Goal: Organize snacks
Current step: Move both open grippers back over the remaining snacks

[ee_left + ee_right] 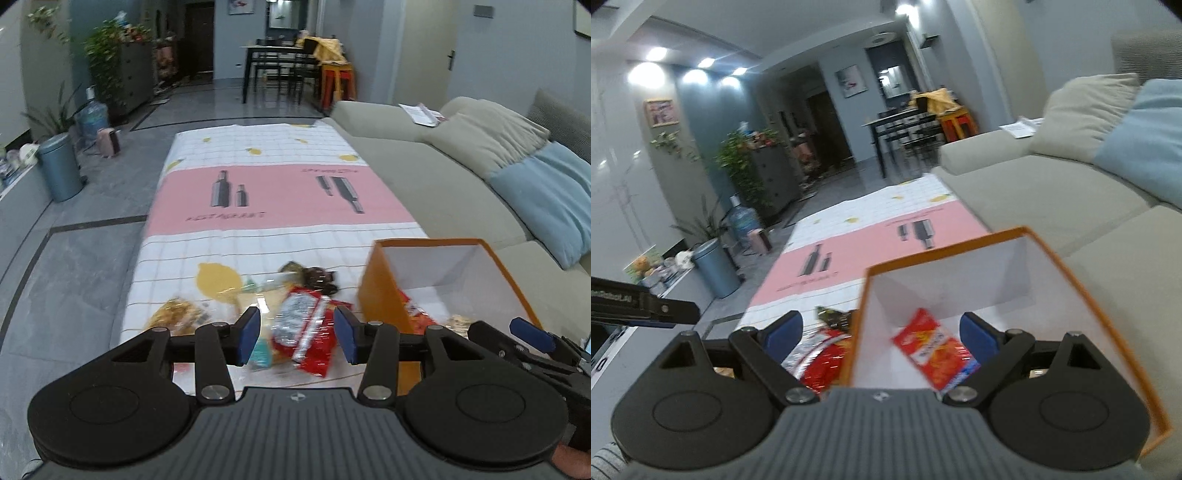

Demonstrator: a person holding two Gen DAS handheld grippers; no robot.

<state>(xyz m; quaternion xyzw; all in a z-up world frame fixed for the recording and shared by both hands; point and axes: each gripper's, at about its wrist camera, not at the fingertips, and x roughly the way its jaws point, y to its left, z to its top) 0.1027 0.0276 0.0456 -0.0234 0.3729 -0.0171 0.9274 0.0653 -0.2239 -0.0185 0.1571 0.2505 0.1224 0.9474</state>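
An orange box with a white inside stands at the near right of the table; it also shows in the right wrist view. A red snack packet lies inside it, also seen in the left wrist view. Several snack packets lie left of the box, among them a red and silver one, a yellow one and a dark one. My left gripper is open above the red and silver packet. My right gripper is open and empty over the box's left wall.
The table wears a white and pink cloth. A grey sofa with cushions runs along the right. A blue bin and water bottle stand on the floor at left. Dining table and chairs are far back.
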